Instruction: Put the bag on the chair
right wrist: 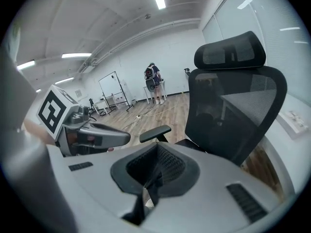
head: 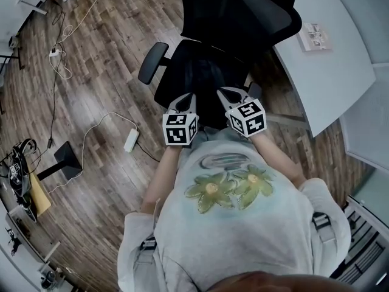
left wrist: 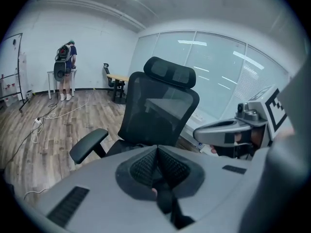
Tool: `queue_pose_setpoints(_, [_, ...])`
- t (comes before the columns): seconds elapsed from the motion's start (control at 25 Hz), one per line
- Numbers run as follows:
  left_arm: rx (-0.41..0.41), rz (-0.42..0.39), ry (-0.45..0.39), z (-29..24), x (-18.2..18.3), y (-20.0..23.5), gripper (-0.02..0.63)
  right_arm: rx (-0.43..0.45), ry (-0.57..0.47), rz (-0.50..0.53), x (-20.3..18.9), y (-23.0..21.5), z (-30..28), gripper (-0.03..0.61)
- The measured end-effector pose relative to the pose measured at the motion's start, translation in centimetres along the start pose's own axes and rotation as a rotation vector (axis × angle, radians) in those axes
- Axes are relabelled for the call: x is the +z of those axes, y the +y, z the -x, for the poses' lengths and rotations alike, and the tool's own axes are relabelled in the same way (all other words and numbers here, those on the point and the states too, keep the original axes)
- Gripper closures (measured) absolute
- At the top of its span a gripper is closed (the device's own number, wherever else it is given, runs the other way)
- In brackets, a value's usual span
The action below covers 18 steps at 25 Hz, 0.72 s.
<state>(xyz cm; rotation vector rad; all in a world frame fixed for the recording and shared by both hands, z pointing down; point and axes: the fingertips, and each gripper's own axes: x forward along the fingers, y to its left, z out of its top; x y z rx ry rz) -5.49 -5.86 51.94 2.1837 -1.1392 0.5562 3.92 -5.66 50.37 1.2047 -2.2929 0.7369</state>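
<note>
Left gripper and right gripper both clenched, nothing clearly pinched | held side by side at the chest, noses toward the near seat edge of the chair | bag not made out, perhaps on the back under the shoulder straps | risk: chair may swivel or roll when loaded.

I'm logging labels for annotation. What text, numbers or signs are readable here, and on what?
None can be read.
Card on the desk: print too small.
Shirt: flowers and an oval graphic, no legible words.
Cubes on left gripper and right gripper: square markers, no letters.
</note>
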Motion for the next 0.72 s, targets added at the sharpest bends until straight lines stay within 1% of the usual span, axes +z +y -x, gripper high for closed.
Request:
queue_pose_setpoints(0.16, [0.0,-0.006,-0.014,0.3,0.7,0.2,0.598,-0.002,-0.005,0.007,0.2,0.1,0.2,0.57])
queue_pose_setpoints(0.32, [-0.002,-0.015,-0.01,0.6,0.3,0.2,0.597,-0.009,-0.007,0.005,0.1,0.0,0.5,0.569])
queue_pose_setpoints(0.72, [-0.025,0.008,0.008,0.9,-0.4,-0.1,0.598,-0.024,0.004,-0.003,-0.7,-0.6,1.2,0.57])
